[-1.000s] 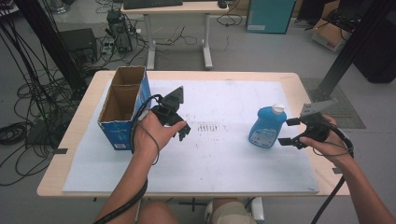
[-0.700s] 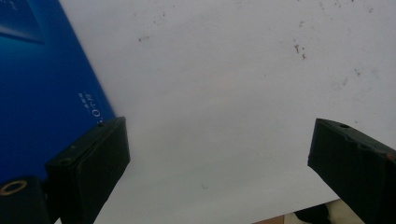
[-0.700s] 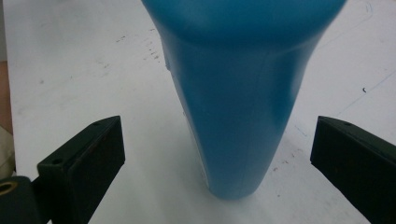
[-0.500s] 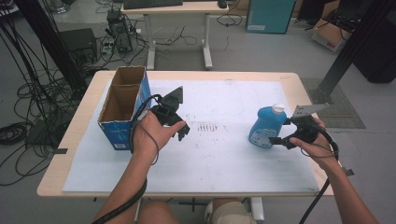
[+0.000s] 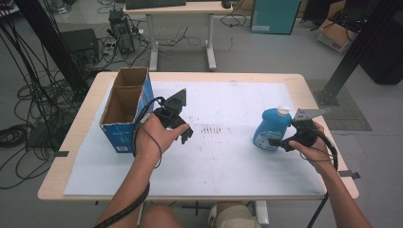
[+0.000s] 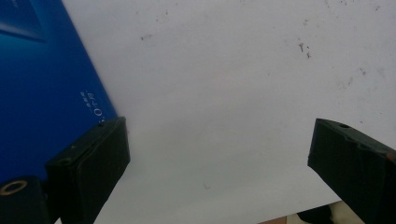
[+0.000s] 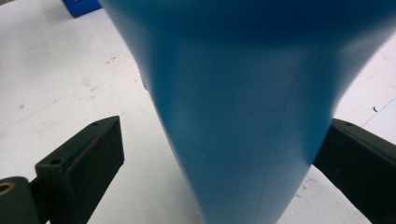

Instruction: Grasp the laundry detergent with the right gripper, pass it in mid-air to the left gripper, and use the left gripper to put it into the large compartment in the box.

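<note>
Bottle and right gripper are what matter now — the blue detergent bottle (image 5: pixel 270 129) stands upright on the white table cover (image 5: pixel 228 166), toward the right side of the table, and my right gripper (image 5: pixel 276 142) comes at it from its right, low on the body. In the right gripper view the bottle's blue body (image 7: pixel 243 121) sits squarely between my two black jaws, which are spread wide; the right jaw looks tucked close behind the bottle's edge, the left one stands off with white cover showing between. So nothing is clamped yet. The bottle's long axis runs straight up, white cap (image 5: pixel 283 110) on top, and my jaws straddle it across that axis — I judge that a squeeze is all that is left.

My left gripper (image 5: pixel 186 134) hovers beside the open blue cardboard box (image 5: pixel 124 113), well apart from the bottle, jaws parted and empty. The right hand is clearly the nearer one.
</note>
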A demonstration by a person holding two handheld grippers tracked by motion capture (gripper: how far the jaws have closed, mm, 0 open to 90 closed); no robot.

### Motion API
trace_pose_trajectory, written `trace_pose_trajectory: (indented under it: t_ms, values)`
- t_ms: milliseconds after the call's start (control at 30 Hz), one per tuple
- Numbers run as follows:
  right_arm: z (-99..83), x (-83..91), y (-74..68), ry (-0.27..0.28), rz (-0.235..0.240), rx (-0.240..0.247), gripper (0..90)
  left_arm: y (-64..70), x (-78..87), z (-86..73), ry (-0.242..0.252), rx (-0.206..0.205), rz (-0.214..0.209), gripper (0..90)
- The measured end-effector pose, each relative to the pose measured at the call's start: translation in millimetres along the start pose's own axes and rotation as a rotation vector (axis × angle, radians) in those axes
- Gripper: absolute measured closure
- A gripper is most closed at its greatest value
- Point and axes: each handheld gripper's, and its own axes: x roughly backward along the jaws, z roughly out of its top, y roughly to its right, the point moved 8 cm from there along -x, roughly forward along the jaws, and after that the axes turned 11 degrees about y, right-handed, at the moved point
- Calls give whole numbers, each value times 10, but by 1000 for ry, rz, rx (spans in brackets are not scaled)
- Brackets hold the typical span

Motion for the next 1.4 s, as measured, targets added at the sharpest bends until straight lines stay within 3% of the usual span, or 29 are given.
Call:
trace_pose_trajectory:
  t_ms: [633, 1400]
  values:
    - [-2, -67, -8, 52, 7, -4, 20, 10, 15, 17, 8, -3, 0, 59]
    - [8, -89, -28, 67, 10, 1, 20, 13, 25, 5, 12, -1, 0, 59]
